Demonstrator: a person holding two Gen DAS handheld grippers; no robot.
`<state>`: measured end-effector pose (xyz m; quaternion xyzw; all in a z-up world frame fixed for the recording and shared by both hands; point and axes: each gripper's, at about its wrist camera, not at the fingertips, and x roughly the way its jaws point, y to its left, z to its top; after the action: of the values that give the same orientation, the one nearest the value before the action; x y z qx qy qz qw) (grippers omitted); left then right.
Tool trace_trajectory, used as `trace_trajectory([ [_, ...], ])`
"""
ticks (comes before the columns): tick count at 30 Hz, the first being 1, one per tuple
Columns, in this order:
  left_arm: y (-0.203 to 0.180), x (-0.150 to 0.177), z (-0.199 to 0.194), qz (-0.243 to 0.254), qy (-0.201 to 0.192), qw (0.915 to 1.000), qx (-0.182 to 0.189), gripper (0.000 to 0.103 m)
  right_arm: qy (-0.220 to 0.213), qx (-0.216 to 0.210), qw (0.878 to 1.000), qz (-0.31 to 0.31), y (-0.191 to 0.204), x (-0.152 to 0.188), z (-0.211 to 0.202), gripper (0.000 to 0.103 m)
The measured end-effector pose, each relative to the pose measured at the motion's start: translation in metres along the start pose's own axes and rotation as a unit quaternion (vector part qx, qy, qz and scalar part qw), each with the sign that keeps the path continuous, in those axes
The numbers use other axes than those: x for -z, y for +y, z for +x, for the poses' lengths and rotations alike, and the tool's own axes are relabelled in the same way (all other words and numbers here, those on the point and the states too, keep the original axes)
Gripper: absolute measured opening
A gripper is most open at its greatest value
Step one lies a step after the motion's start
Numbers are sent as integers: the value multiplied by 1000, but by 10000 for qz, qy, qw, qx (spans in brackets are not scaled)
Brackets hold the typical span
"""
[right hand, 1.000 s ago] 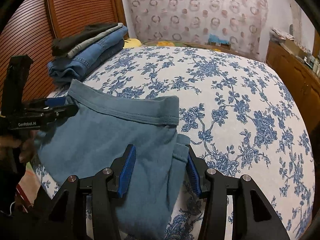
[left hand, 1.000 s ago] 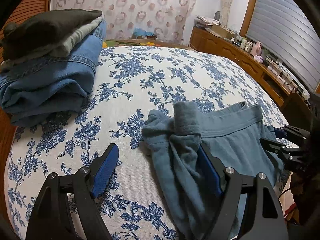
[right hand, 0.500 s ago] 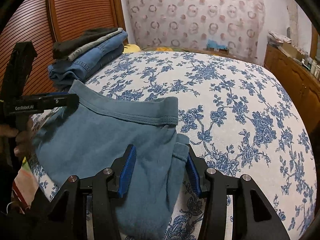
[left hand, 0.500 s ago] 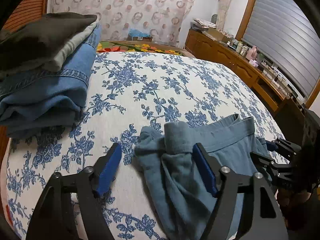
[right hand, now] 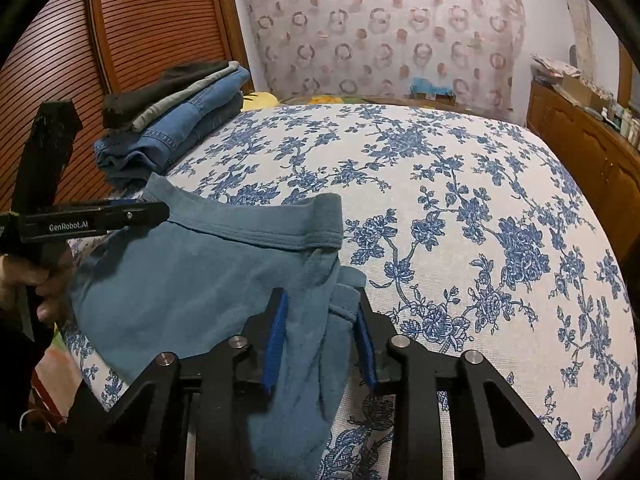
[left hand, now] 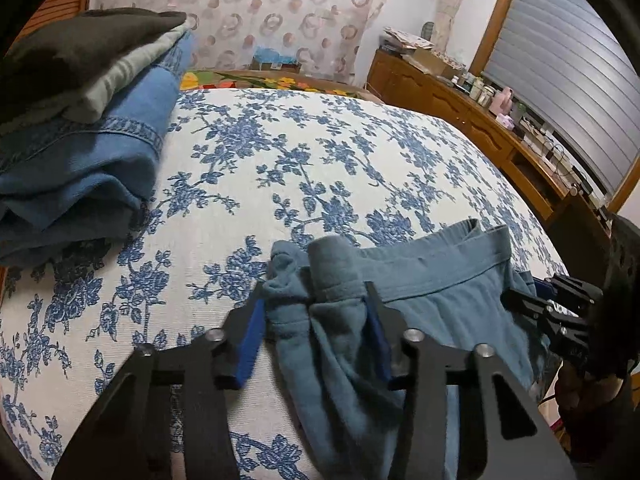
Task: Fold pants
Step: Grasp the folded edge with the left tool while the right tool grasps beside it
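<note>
Teal-blue pants (left hand: 432, 300) lie at the near edge of a bed with a blue floral cover (left hand: 320, 168), the rest hanging over the edge. My left gripper (left hand: 316, 328) straddles the bunched left waist corner, jaws narrowed around the cloth with a gap still showing. My right gripper (right hand: 320, 336) straddles the right side of the pants (right hand: 192, 280), jaws partly open around a fold. The left gripper (right hand: 156, 212) also shows in the right wrist view, at the far waistband corner. The right gripper (left hand: 520, 300) shows in the left wrist view.
A stack of folded clothes, jeans under grey and dark garments (left hand: 80, 128), sits at the bed's far left (right hand: 172, 124). A wooden dresser with clutter (left hand: 480, 112) runs along the right. A slatted wooden door (right hand: 120, 40) stands at left.
My left gripper has moved onto the bunched waist corner and its jaws have narrowed around it. The right gripper's jaws have closed in slightly on the fold.
</note>
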<state>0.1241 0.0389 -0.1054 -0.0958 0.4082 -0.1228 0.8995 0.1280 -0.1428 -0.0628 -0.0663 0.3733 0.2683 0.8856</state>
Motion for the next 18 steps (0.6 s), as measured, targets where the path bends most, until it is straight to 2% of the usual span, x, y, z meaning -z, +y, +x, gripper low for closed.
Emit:
trace_trajectory([
  [2, -7, 1, -2, 142, -25, 9999, 19, 28, 37, -81, 10000, -20, 0, -1, 1, 17],
  [5, -12, 0, -6, 221, -103, 9997, 14, 19, 86, -198, 9998, -38, 1, -3, 1, 10],
  [11, -18, 3, -29, 240, -441, 9987, 103, 17, -2, -265, 9996, 24, -2, -3, -3, 8],
  [18, -30, 4, -63, 341, -883, 9955, 105, 17, -393, -241, 9989, -111, 5, -8, -29, 7],
])
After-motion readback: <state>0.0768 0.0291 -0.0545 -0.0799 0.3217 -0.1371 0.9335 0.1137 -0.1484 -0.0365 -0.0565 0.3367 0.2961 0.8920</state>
